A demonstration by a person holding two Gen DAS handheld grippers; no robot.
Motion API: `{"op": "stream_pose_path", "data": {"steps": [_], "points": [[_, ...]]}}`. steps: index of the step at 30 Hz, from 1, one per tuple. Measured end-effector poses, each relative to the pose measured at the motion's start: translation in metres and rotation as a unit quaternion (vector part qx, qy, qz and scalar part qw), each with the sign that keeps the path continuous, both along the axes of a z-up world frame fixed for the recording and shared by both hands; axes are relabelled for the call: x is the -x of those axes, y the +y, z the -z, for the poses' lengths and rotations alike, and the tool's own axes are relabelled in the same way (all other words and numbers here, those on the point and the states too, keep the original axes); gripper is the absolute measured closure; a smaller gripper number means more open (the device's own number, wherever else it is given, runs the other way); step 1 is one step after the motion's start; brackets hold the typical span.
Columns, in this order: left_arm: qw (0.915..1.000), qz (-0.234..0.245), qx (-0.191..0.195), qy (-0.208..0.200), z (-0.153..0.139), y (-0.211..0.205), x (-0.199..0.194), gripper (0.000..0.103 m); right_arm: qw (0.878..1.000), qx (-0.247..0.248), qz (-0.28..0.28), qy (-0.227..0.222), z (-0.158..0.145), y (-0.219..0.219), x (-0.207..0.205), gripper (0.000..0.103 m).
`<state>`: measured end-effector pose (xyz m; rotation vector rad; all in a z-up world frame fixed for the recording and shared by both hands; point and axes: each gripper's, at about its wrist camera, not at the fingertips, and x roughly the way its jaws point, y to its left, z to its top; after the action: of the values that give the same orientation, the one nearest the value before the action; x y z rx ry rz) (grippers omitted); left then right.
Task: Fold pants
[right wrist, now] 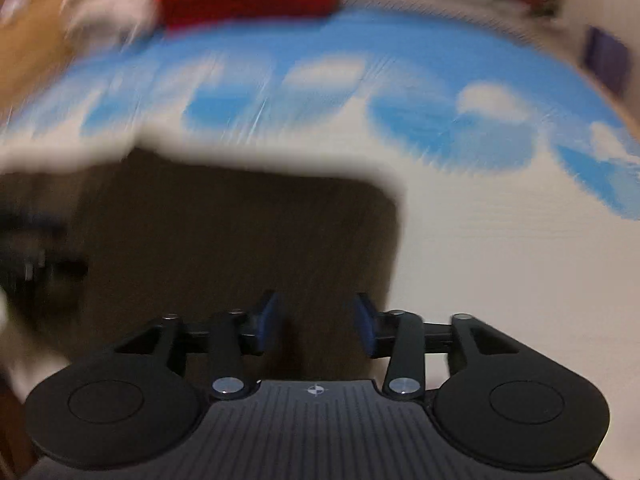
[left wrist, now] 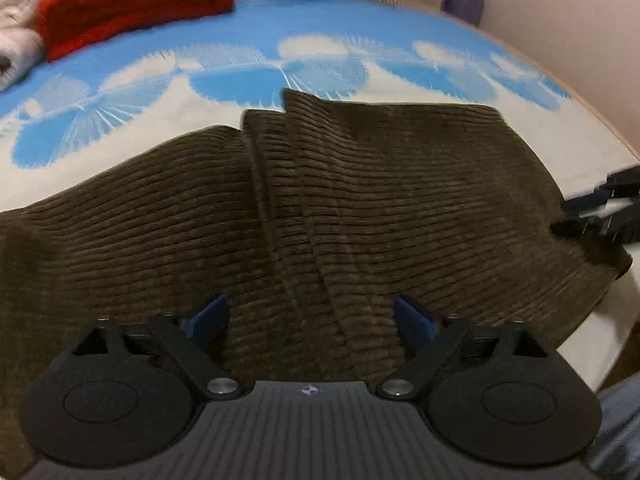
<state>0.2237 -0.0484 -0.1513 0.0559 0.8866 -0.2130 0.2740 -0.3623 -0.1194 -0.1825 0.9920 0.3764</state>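
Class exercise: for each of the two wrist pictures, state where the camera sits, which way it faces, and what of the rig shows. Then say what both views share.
Left wrist: sits on the left gripper, faces across the brown pants toward the red garment; jaws open, right gripper at right edge.
Right wrist: on the right gripper, blurred, faces the pants' right end; jaws open.
Shared: pants, blue-and-white bedcover, red garment.

Brown corduroy pants (left wrist: 360, 200) on bedspread (left wrist: 320, 32)

red knit (left wrist: 132, 0), blue-white bedspread (left wrist: 320, 28)
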Motion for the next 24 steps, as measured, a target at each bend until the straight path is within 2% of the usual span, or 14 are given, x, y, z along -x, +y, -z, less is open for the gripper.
{"op": "stream_pose_path", "data": {"steps": [1,2,4,6,8,9,11,13,14,16,18,19,22,24], "points": [[0.9999,-0.007,-0.007,-0.001,0.0,-0.002,0.003,0.004,0.999,0.031,-0.014,0.01,0.015,0.008,0.006,0.054],[0.9999,-0.013,-0.002,0.007,-0.003,-0.001,0.003,0.004,0.998,0.054,-0.03,-0.027,0.02,0.016,0.017,0.054],[0.999,-0.025,0.029,0.024,-0.013,0.005,0.009,0.004,0.996,0.075,-0.034,-0.04,0.009,0.021,0.026,0.053],[0.9988,-0.026,0.04,0.005,-0.024,0.01,0.024,0.003,0.999,0.032,0.021,-0.038,-0.008,0.011,0.037,0.052],[0.9998,-0.022,-0.001,0.004,-0.018,0.006,0.031,0.0,0.999,-0.016,0.034,-0.025,-0.012,0.005,0.057,0.048],[0.9995,-0.02,-0.017,0.019,-0.011,0.003,0.032,0.0,1.0,-0.013,0.026,-0.006,-0.005,0.009,0.062,0.046],[0.9976,-0.054,0.019,0.04,-0.014,0.013,0.032,0.0,0.999,0.03,0.014,-0.017,0.008,0.024,0.07,0.043],[0.9939,-0.07,0.063,0.058,-0.029,0.027,0.032,0.001,0.999,0.028,0.029,-0.029,0.007,0.025,0.074,0.043],[0.9932,-0.074,0.079,0.043,-0.041,0.035,0.038,0.001,0.998,0.013,0.056,-0.037,0.001,0.02,0.078,0.042],[0.9941,-0.081,0.071,0.009,-0.062,0.048,0.049,0.0,0.989,-0.032,0.127,-0.064,-0.013,0.002,0.09,0.034],[0.9948,-0.082,0.056,-0.023,-0.079,0.066,0.059,0.0,0.958,-0.101,0.243,-0.113,-0.024,-0.024,0.109,0.017],[0.9944,-0.086,0.052,-0.033,-0.084,0.075,0.062,0.0,0.936,-0.139,0.3,-0.121,-0.024,-0.037,0.117,0.016],[0.9905,-0.122,0.041,-0.05,-0.087,0.11,0.071,0.0,0.874,-0.259,0.403,-0.081,-0.009,-0.066,0.129,0.017],[0.9861,-0.154,0.045,-0.043,-0.081,0.131,0.065,0.0,0.844,-0.306,0.437,-0.056,0.006,-0.077,0.127,0.017]]}}
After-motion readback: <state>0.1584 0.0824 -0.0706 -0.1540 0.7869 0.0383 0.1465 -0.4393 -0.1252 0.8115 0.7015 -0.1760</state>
